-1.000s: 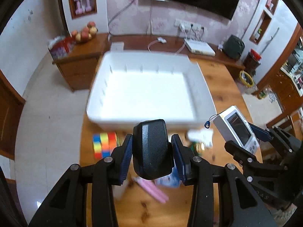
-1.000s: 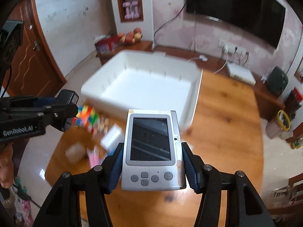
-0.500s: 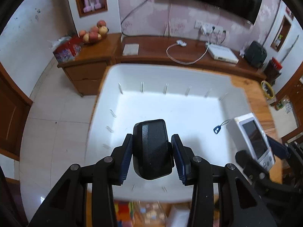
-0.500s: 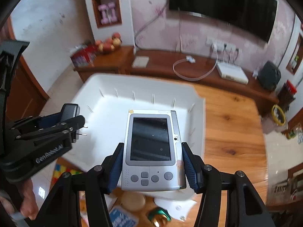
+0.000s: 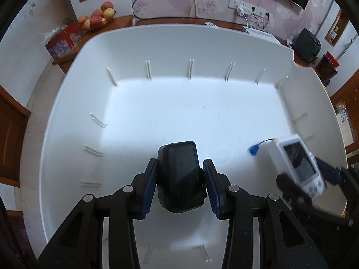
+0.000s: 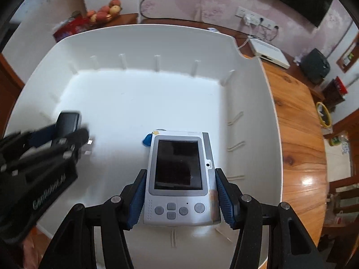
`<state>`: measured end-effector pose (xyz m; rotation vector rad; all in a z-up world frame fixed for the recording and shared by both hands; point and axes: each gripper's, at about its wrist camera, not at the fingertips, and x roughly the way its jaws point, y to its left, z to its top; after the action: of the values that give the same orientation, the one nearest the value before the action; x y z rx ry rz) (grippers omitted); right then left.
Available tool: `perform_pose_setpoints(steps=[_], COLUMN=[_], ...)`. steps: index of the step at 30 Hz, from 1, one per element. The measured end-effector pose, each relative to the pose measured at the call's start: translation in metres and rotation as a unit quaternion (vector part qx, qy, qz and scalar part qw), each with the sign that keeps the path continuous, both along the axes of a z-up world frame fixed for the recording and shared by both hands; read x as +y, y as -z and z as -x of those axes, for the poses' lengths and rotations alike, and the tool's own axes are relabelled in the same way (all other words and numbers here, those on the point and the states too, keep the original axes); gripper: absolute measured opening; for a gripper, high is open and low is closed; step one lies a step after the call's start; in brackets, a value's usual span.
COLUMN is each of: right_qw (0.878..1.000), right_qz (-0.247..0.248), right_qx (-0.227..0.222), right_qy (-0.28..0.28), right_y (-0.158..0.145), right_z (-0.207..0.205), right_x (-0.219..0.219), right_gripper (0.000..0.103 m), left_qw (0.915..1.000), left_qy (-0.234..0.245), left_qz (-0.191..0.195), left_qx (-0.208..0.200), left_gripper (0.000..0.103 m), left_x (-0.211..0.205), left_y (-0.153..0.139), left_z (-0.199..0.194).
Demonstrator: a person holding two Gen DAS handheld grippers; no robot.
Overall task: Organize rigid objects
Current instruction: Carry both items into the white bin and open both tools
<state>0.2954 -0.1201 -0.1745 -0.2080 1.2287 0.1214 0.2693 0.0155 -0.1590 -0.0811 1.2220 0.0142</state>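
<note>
My left gripper [image 5: 179, 179] is shut on a black rounded device [image 5: 179, 177], held low inside a big white bin [image 5: 202, 42]. My right gripper [image 6: 179, 190] is shut on a grey handheld device with a dark screen [image 6: 179, 174], also inside the white bin [image 6: 157, 38], toward its right side. A small blue tag [image 5: 253, 150] hangs from that handheld. In the left wrist view the handheld [image 5: 298, 165] shows at the right in the right gripper [image 5: 314, 179]. In the right wrist view the left gripper [image 6: 67, 132] with the black device [image 6: 67, 121] shows at the left, blurred.
The bin's floor is bare white, with thin ribs along its walls. A wooden table [image 6: 298, 134] lies to the right of the bin. Behind it stand a wooden sideboard with a fruit bowl [image 5: 96, 19], a red box [image 5: 65, 39] and a white router [image 6: 269, 51].
Both grippers have come forward and down over the bin, from above the cluttered table edge to low inside it. Each still holds its device, and the bin now fills both views.
</note>
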Motion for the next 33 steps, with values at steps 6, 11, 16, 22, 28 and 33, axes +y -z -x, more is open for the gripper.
perform_pose_setpoints(steps=[6, 11, 16, 22, 28, 33], right_qw=[0.999, 1.000, 0.999, 0.997, 0.994, 0.991], right_qz=[0.007, -0.004, 0.002, -0.020, -0.033, -0.061], right_qx=[0.029, 0.001, -0.041, -0.067, -0.099, -0.112], right_qy=[0.019, -0.011, -0.032, -0.039, -0.042, -0.040], right_y=[0.021, 0.005, -0.024, -0.062, -0.108, -0.138], right_z=[-0.014, -0.003, 0.012, 0.037, 0.063, 0.092], right_x=[-0.023, -0.020, -0.012, -0.010, -0.013, -0.022], right_gripper=[0.059, 0.072, 0.075, 0.075, 0.081, 0.082], left_qw=[0.9994, 0.9993, 0.9989, 0.9979, 0.9962, 0.9952], left_qy=[0.023, 0.025, 0.017, 0.024, 0.031, 0.029], left_qz=[0.022, 0.024, 0.034, 0.009, -0.010, -0.015], left_qx=[0.009, -0.009, -0.028, -0.060, -0.081, -0.092], left_gripper=[0.045, 0.085, 0.085, 0.085, 0.085, 0.085], left_x=[-0.021, -0.022, -0.015, -0.015, -0.011, -0.007], left_y=[0.001, -0.017, -0.047, -0.091, -0.131, -0.156], left_z=[0.001, 0.006, 0.013, 0.033, 0.061, 0.091])
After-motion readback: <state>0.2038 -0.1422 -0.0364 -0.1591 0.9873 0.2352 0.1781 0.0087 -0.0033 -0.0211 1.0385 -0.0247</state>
